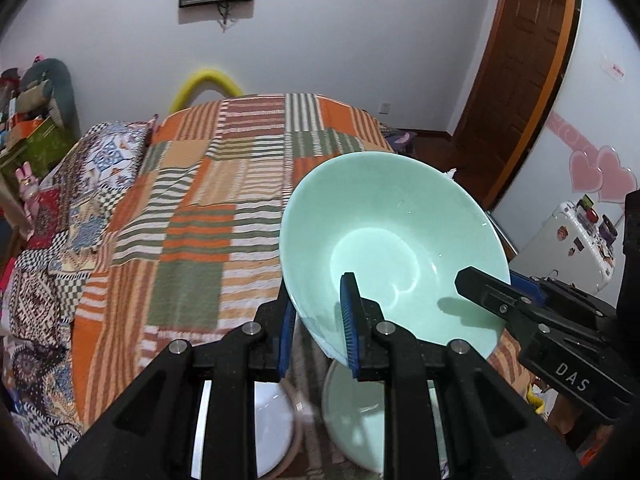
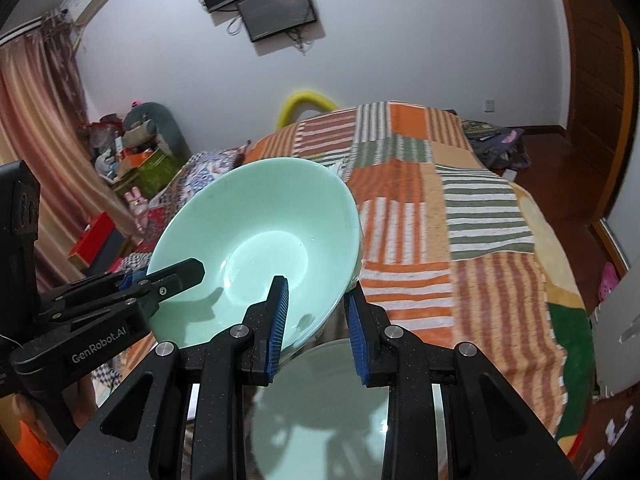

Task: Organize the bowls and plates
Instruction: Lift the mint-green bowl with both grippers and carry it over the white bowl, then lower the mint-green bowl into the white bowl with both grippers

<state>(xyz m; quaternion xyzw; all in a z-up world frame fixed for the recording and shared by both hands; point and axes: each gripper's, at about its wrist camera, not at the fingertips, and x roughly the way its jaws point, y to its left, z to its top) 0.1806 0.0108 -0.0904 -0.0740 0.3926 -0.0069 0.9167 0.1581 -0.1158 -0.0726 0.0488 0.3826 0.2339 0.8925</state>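
A pale green bowl (image 1: 396,236) hangs tilted in the air, held by its rim from two sides. In the left wrist view my left gripper (image 1: 320,320) is shut on the near rim, one blue pad inside the bowl and one outside. My right gripper (image 1: 492,284) reaches in from the right and pinches the rim there. In the right wrist view the same bowl (image 2: 260,236) has my right gripper (image 2: 318,324) shut on its near rim, while my left gripper (image 2: 180,276) grips the left rim. Under the bowl lie a second pale green dish (image 1: 352,412) (image 2: 320,412) and a white plate (image 1: 272,420).
A bed with an orange, green and white striped blanket (image 1: 224,208) (image 2: 460,216) fills the space beyond. A wooden door (image 1: 516,76) and a white suitcase (image 1: 568,244) are to the right. Boxes and toys (image 2: 132,152) pile up at the left by a curtain (image 2: 40,128).
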